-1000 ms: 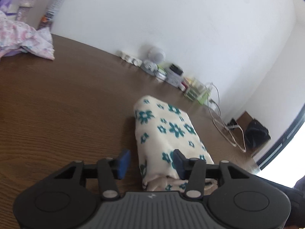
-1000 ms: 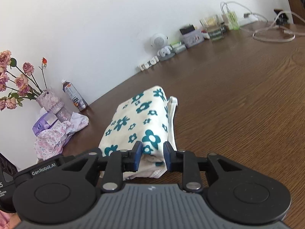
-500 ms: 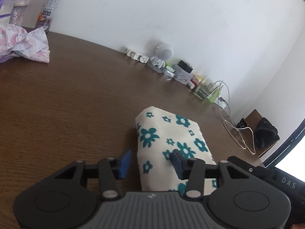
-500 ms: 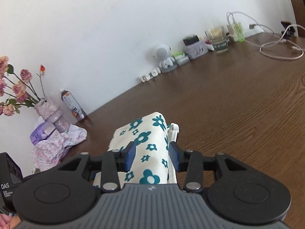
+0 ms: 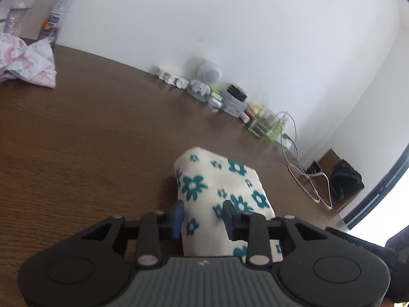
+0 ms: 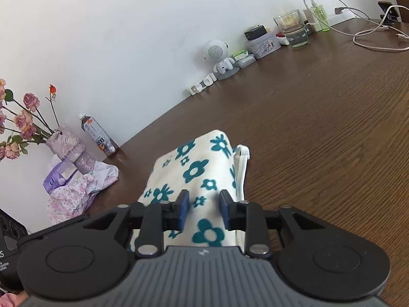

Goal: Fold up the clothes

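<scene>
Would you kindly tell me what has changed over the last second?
The right gripper opened its jaws, letting go of the folded cream garment with teal flowers. The left gripper narrowed somewhat and now straddles the garment's edge. The garment stays folded on the brown wooden table.

black box (image 6: 7,240): a white "s" at the left edge, with tiny words under it too small to read
bottle (image 6: 98,135): its label has print, too small to read
</scene>
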`<state>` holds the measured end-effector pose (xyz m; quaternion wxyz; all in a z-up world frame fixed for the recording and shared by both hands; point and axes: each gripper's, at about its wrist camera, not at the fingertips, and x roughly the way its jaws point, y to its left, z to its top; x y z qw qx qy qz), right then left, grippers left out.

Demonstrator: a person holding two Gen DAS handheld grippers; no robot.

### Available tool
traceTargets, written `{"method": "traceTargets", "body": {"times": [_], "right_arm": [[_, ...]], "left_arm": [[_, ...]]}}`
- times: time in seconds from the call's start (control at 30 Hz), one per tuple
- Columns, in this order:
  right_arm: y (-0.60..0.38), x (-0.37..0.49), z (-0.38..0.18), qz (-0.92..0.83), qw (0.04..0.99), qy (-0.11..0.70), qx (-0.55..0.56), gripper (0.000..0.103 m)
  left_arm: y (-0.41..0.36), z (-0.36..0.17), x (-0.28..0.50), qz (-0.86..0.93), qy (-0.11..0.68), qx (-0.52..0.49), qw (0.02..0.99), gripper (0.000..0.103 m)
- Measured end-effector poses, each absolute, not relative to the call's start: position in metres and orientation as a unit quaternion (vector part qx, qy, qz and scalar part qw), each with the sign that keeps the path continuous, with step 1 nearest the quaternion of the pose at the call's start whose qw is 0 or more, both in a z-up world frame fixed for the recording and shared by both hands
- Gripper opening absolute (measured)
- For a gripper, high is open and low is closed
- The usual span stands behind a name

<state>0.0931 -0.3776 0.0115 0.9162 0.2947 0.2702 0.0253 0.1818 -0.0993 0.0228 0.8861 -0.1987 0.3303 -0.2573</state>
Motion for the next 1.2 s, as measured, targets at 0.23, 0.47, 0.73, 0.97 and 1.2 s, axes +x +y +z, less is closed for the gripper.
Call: {"method": "traceTargets", "body": {"times": [0.23,0.47,0.73,0.97,1.2], "right_arm": [[-0.381,0.113,0.013,0.013,0.917,0.277,0.288,0.033],[-0.379,0.120,0.008,0.021,0.914,0.283,0.292,0.023],[-0.382,0.120,0.012,0.020,0.917,0.281,0.282,0.039],[-0.384,0.135,0.014,0.020,0.916,0.288,0.277,0.033],[-0.385,0.138,0.014,0.019,0.918,0.281,0.280,0.039]], "left_arm": [[-0.110,0.024,0.198,-0.240,0.346,-0.188,0.887,0.030],[-0.118,0.024,0.198,-0.253,0.341,-0.170,0.889,0.018],[-0.114,0.029,0.196,-0.244,0.326,-0.167,0.898,0.032],[-0.114,0.022,0.216,-0.247,0.356,-0.196,0.880,0.012],[-0.108,0.024,0.226,-0.244,0.357,-0.232,0.871,0.029]]}}
